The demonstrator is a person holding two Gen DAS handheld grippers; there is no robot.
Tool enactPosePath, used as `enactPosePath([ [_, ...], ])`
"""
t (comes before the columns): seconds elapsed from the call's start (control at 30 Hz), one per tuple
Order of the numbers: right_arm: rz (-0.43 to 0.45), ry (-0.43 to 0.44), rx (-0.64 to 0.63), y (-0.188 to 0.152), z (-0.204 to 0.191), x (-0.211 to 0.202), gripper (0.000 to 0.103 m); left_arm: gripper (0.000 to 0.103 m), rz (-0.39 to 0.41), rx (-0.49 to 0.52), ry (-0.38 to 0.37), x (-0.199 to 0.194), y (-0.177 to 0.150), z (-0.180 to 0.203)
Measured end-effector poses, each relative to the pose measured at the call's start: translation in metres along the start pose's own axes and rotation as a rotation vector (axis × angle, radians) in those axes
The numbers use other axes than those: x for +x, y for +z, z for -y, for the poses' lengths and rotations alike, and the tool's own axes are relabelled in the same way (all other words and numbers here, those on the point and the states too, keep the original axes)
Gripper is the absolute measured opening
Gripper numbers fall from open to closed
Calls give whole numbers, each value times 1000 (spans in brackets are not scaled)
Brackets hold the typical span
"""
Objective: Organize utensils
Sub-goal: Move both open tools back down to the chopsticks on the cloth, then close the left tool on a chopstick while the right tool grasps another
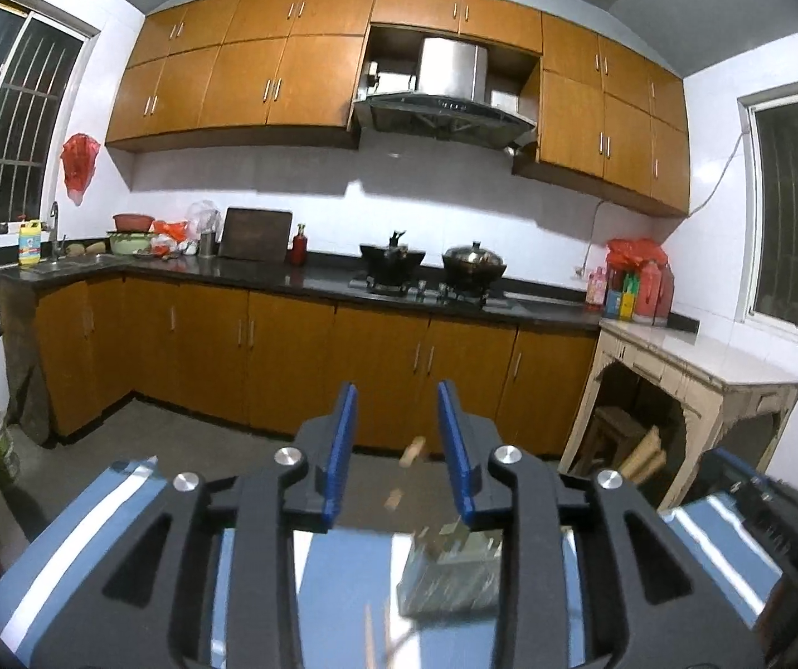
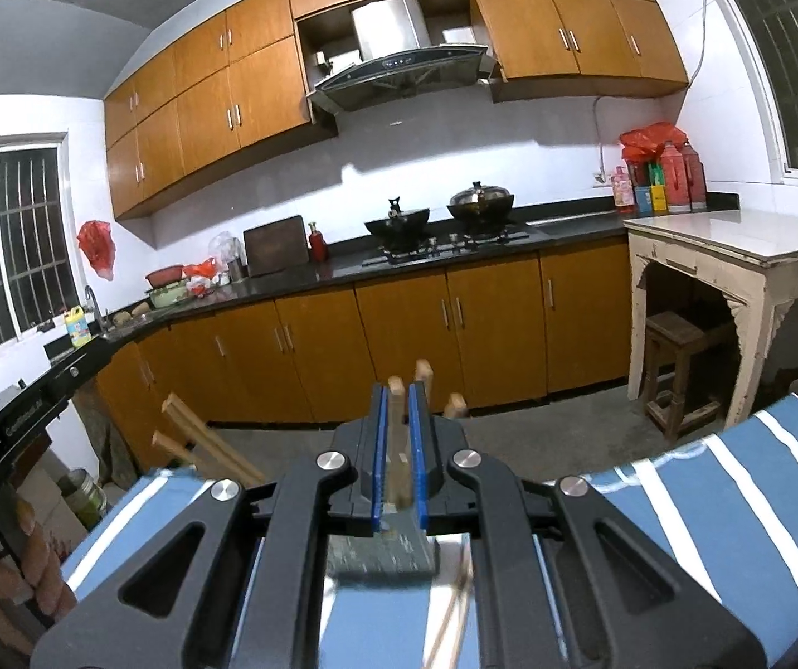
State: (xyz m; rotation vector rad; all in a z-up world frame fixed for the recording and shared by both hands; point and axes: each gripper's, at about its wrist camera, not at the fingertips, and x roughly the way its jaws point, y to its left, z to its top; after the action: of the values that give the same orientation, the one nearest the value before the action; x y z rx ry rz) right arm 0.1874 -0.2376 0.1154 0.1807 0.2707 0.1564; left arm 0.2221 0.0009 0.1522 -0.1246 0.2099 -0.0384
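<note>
The right gripper (image 2: 399, 396) clamps one wooden chopstick (image 2: 397, 387) to sort it, while the left gripper (image 1: 396, 396), jaws apart and empty, hovers above the holder (image 1: 449, 574).

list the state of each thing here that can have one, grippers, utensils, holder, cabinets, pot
left gripper: open, nothing pressed between its fingers
right gripper: shut on a wooden utensil
utensil holder: upright on the striped cloth, wooden handles sticking up
upper cabinets: doors closed
lower cabinets: doors closed
pot: lid on
</note>
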Motion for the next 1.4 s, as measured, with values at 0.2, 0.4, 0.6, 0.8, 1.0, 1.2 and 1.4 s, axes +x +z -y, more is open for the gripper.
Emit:
enactPosePath([
  [0.2,-184,-44,-23,-74,12,3,25,35,-174,-29,33,-16,-70,-37],
  [0.4,-453,-51,53,-157,29,29,25,35,-396,-40,49,-10,-149,-64],
  [0.6,-555,-40,52,-191,24,35,25,35,-510,-6,38,-12,-196,-68],
  [0.8,-591,-51,-9,-200,15,45,25,35,-555,-12,-17,-5,-206,-56],
  [1.0,-558,-148,-3,-200,30,42,8,35,-591,7,-53,0,-211,-42],
  [1.2,-531,-276,115,-194,70,37,8,35,-627,33,-76,6,-221,-29],
  [1.4,-531,-265,114,-195,74,34,8,25,-659,69,-74,13,-230,-18],
])
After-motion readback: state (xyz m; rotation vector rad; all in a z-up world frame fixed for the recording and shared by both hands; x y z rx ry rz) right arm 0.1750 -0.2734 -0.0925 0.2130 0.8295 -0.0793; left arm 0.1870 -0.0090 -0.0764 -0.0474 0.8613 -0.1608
